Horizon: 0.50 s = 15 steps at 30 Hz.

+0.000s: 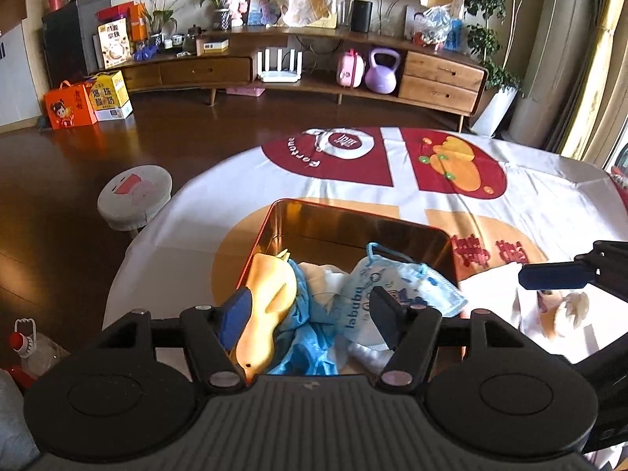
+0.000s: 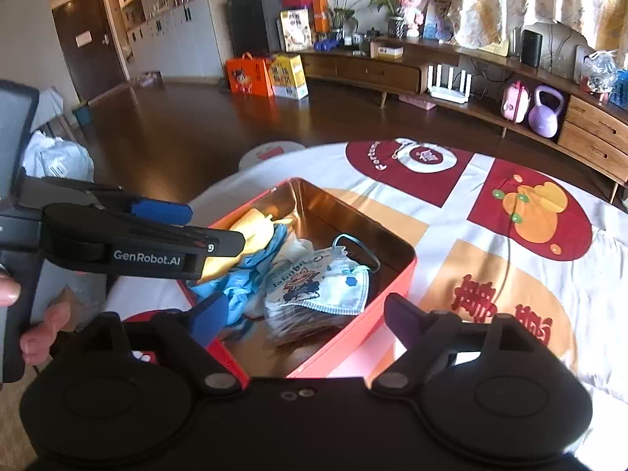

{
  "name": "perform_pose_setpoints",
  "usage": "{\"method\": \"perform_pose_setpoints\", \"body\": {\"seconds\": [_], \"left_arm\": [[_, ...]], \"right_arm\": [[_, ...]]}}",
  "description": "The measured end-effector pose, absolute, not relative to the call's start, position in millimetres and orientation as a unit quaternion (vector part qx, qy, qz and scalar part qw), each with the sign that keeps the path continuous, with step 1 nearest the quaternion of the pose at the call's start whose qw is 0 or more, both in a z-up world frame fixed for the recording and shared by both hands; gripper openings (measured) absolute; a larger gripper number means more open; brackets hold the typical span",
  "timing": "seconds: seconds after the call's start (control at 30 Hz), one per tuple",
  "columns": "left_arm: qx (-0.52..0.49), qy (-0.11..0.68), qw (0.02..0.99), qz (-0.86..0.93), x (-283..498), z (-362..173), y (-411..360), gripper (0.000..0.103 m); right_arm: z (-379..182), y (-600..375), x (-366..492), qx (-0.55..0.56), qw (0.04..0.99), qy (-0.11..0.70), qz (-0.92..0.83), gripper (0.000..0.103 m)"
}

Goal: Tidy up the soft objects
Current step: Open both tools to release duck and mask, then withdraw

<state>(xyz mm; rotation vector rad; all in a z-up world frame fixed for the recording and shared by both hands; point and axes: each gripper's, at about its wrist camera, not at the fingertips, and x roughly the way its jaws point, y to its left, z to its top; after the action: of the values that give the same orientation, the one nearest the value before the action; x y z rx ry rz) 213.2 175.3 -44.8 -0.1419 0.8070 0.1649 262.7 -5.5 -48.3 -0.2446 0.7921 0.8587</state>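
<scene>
Tin: a red tin with a shiny gold inside is set on the patterned tablecloth, at the near left part of the table; it is judged to serve as the collecting place for the soft things.
Contents: a yellow duck-shaped toy is laid along the tin's left wall, a crumpled blue cloth beside it in the middle, and a printed face mask to the right, its ear loop draped toward the far wall. All three are seen inside the tin, heaped loosely and not folded.
Left gripper: held above the near end of the tin, angled downward, jaws parted; the duck toy and the cloth are seen between and beneath the pads, but nothing is pinched. In the right wrist view it is seen from the side, over the toy.
Right gripper: jaws spread wide over the near edge of the tin, with the mask below and nothing gripped.
Reason for the pose: both tools are judged to be released above the tin because the items are already dropped in.
Remaining: a pale, blurred object is seen on the cloth right of the tin; whether it belongs to the task cannot be told.
Risk: the mask's edge is raised near the right wall and may be caught on a pad.
</scene>
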Motion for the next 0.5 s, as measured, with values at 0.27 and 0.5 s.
{"method": "perform_pose_setpoints", "body": {"seconds": [0.27, 0.5], "left_arm": [[-0.060, 0.370, 0.925, 0.062, 193, -26, 150, 0.072], [-0.048, 0.345, 0.936, 0.041, 173, -9, 120, 0.082]], "right_arm": [[-28, -45, 243, -0.082, 0.841, 0.350, 0.405, 0.099], [-18, -84, 224, -0.056, 0.852, 0.338, 0.396, 0.103]]}}
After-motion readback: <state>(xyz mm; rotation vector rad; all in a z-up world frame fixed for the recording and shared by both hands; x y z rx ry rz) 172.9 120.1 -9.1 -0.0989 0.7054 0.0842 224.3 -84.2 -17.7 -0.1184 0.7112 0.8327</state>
